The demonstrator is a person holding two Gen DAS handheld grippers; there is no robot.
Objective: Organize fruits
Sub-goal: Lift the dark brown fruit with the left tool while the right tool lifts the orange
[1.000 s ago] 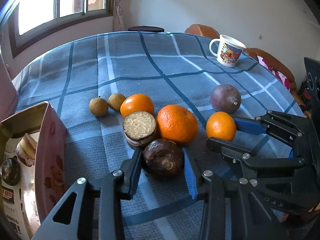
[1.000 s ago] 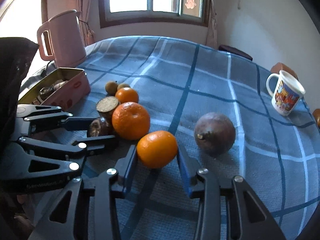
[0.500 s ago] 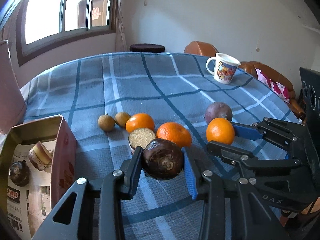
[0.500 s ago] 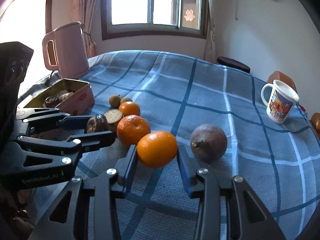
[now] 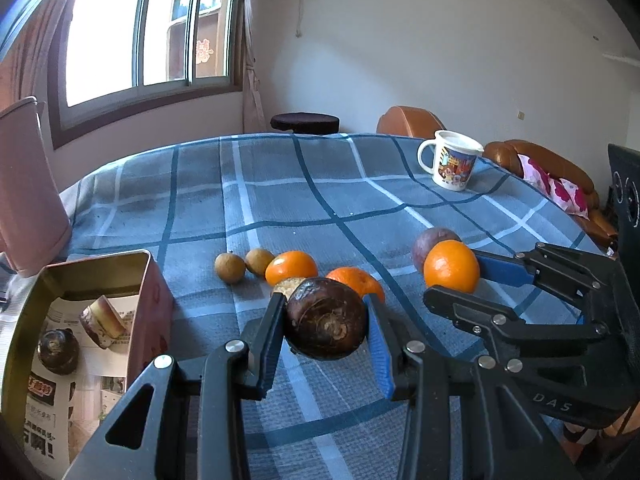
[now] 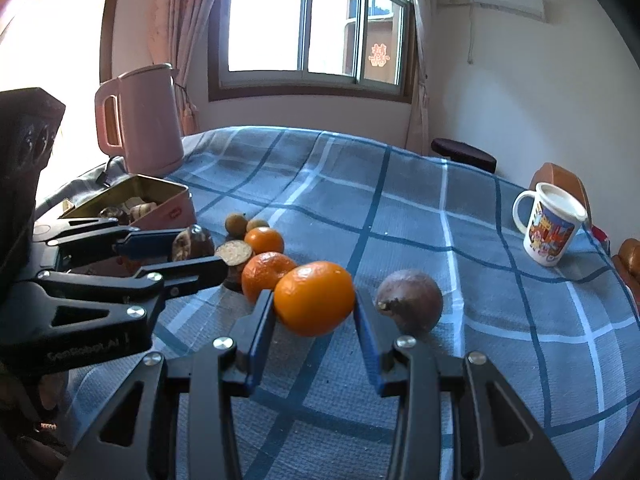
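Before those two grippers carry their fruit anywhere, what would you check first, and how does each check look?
1. Left hand-held gripper clamped on the dark brown fruit: ok.
2. Right hand-held gripper clamped on the orange: ok.
3. Both fruits lifted clear of the tablecloth: ok.
4. Open tin has free room: ok, only a few items inside.
5. The grippers apart from each other: ok.
6. Which container the orange goes in: cannot tell.

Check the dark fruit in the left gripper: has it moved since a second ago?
Yes. The dark fruit, clamped in the left gripper, has risen off the tablecloth; earlier it sat by the cut half, now it hangs above it.
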